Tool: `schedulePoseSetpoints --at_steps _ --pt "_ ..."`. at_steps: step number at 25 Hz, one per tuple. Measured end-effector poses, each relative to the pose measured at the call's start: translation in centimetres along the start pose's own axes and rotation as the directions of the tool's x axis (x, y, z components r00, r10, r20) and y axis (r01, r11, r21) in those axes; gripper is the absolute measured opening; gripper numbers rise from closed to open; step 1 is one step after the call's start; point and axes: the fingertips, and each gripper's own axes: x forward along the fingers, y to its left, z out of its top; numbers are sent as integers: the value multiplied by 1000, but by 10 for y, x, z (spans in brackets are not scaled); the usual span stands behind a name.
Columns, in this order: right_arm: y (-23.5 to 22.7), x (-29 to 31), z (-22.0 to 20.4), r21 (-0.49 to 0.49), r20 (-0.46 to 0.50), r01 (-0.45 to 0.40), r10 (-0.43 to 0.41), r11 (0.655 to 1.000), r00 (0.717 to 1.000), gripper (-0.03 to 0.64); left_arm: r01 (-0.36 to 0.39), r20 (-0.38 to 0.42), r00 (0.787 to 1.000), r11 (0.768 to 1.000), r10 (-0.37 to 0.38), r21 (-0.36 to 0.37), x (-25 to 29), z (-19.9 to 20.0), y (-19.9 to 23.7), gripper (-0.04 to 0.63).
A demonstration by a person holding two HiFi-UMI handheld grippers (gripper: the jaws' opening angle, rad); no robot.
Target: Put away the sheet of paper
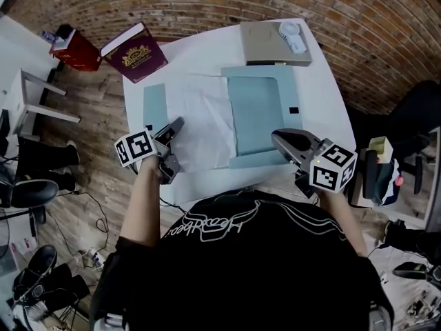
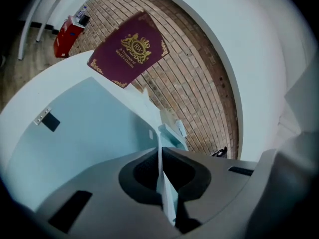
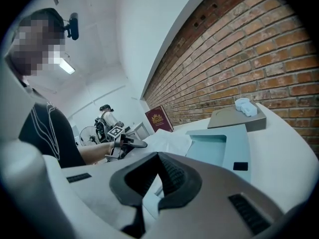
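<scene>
A white sheet of paper [image 1: 200, 119] lies slightly rumpled across an open pale blue folder [image 1: 258, 112] on the white table [image 1: 324, 95]. My left gripper [image 1: 177, 125] is at the sheet's left edge, over the folder's left flap [image 1: 154, 102]. In the left gripper view the left gripper [image 2: 159, 151] is shut on the thin edge of the paper [image 2: 160, 163]. My right gripper [image 1: 275, 138] hovers over the folder's near right part, jaws together. In the right gripper view the right gripper [image 3: 158, 156] holds nothing, and the paper [image 3: 172, 141] bulges up beside the folder [image 3: 219, 146].
A maroon book [image 1: 136, 54] leans off the table's far left corner. A grey box [image 1: 274, 43] with a small white object [image 1: 293, 36] sits at the far edge. The brick wall lies beyond. A red box [image 1: 76, 50], chairs and cables crowd the floor on the left.
</scene>
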Motion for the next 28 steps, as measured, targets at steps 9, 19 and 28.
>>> schedulePoseSetpoints --at_steps 9,19,28 --pt "-13 0 10 6 11 22 -22 1000 1000 3 -59 -40 997 998 59 1 19 -6 18 31" --pt "-24 -7 11 7 -2 20 -20 1000 1000 3 -68 -42 997 998 68 -9 46 -14 10 31" --pt "-38 -21 21 -1 -19 -37 37 999 999 3 -106 -31 994 994 106 -4 63 -33 -12 31"
